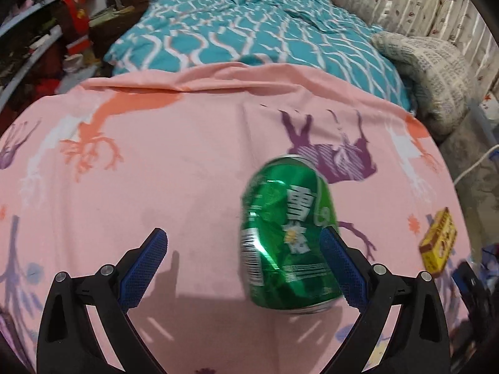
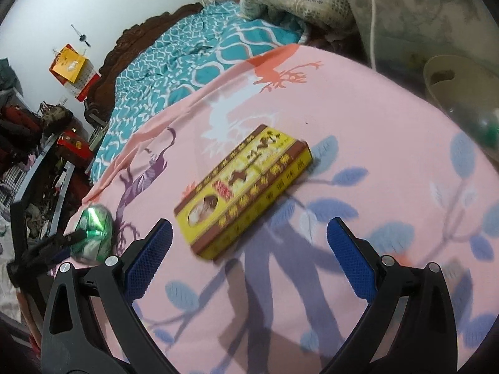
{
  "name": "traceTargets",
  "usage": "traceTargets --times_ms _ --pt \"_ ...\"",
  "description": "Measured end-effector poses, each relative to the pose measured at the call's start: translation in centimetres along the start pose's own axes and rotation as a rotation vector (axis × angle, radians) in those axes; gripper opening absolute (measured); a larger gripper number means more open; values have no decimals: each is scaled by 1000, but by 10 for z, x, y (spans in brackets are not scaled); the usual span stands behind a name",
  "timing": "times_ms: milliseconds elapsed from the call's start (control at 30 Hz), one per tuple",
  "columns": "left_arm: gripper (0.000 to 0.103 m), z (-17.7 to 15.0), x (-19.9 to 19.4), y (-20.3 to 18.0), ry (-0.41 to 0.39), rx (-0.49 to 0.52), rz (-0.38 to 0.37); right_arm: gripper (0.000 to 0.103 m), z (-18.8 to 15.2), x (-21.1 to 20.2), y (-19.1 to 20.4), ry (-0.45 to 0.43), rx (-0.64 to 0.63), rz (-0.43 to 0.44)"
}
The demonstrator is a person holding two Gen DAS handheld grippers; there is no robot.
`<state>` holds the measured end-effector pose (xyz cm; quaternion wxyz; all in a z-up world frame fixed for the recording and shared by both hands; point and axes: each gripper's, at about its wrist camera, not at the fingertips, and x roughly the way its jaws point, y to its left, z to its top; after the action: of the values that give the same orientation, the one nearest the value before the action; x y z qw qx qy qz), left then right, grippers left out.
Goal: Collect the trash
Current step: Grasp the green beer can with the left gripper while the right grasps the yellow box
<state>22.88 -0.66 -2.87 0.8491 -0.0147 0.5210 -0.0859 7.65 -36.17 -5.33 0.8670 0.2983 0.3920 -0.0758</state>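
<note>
Left wrist view: the left gripper (image 1: 244, 243), with black arms and blue textured pads, fills the bottom of the frame with its jaws spread wide. A dented green aluminium drink can (image 1: 288, 233) with white Chinese characters lies on its side right of centre, between the two fingers. It rests against or just beside the right blue pad (image 1: 343, 268); whether they actually touch cannot be told. The left pad is well apart from the can, so nothing is gripped. The can sits on a pink bedsheet printed with orange and purple deer (image 1: 156, 180). At the right edge lies a yellow and brown cardboard box (image 1: 438, 243). A teal quilt with a white lattice pattern (image 1: 249, 21) covers the upper middle of the frame.

Right wrist view: the right gripper (image 2: 249, 243), of the same build, spans the bottom with its jaws wide apart, holding nothing. The yellow and brown box lies flat in the centre of the frame, just beyond the fingertips and angled toward the upper right. The green can appears at the lower left edge, partly behind the left gripper's dark finger.
</note>
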Motion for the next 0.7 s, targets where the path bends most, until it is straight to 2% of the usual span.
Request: traceTargets --times_ms 100,267,367,400,433,500,567,633,700 --pt "94 -1 5 -9 9 21 -42 98 14 17 3 19 8 -5" --pt "92 -6 18 -29 29 66 -60 99 27 42 36 23 -115 -105" --pt "77 -12 22 -38 45 91 -70 99 28 60 65 37 -264 -180" --pt "76 -13 23 -39 51 95 -75 99 26 66 73 49 -304 -194" --pt "69 -15 24 -41 53 102 -79 99 21 71 81 62 -350 -205" --pt "67 -18 25 -41 52 109 -81 98 12 77 89 74 -422 -213" --pt "67 -19 23 -39 42 104 -94 80 1 78 94 84 -485 -201" --pt "66 -21 18 -37 28 98 -103 73 -5 67 89 66 -481 -158" --pt "66 -25 10 -37 12 101 -126 70 -9 55 81 55 -467 -116"
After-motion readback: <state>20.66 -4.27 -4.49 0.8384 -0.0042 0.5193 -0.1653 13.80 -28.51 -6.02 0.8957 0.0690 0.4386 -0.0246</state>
